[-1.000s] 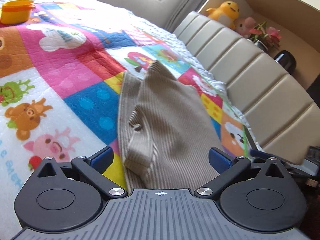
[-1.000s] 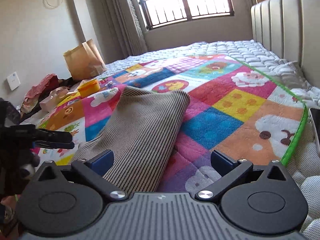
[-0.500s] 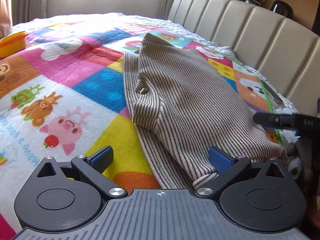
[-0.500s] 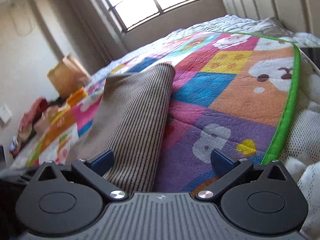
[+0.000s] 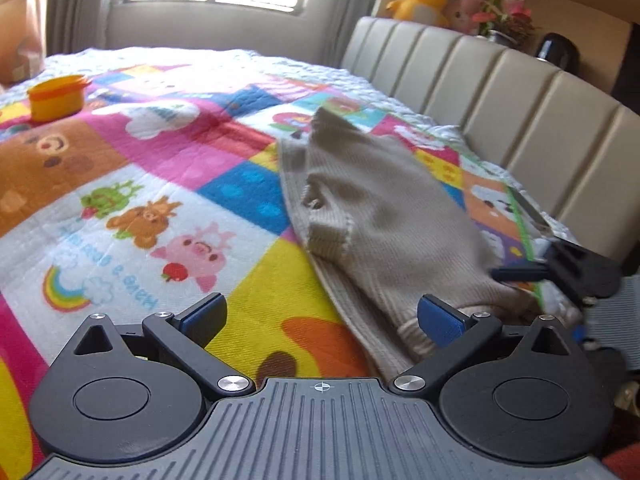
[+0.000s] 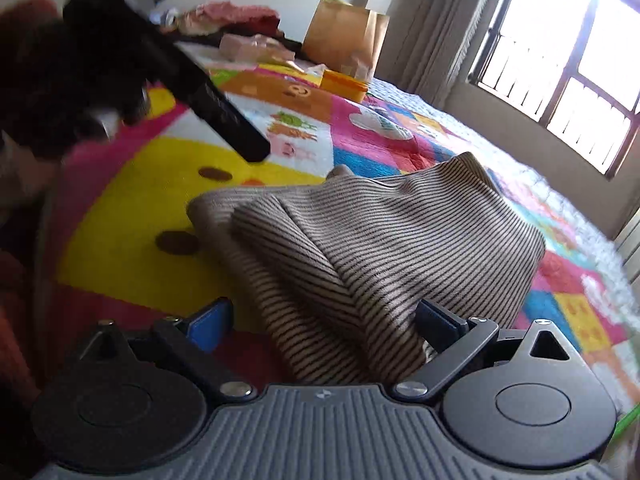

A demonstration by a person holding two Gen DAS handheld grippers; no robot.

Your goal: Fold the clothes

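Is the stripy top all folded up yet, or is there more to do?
Partly. The striped top already lies doubled over on the colourful blanket, with one layer flopped across another. Right now both the left gripper and the right gripper are open at its near edge, gripping nothing. It looks lumpy and uneven, so it probably needs another fold and smoothing.

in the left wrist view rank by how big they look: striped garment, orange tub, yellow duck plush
1. striped garment, by far the largest.
2. orange tub and yellow duck plush look alike in size; the plush sits farther off, so no ranking.
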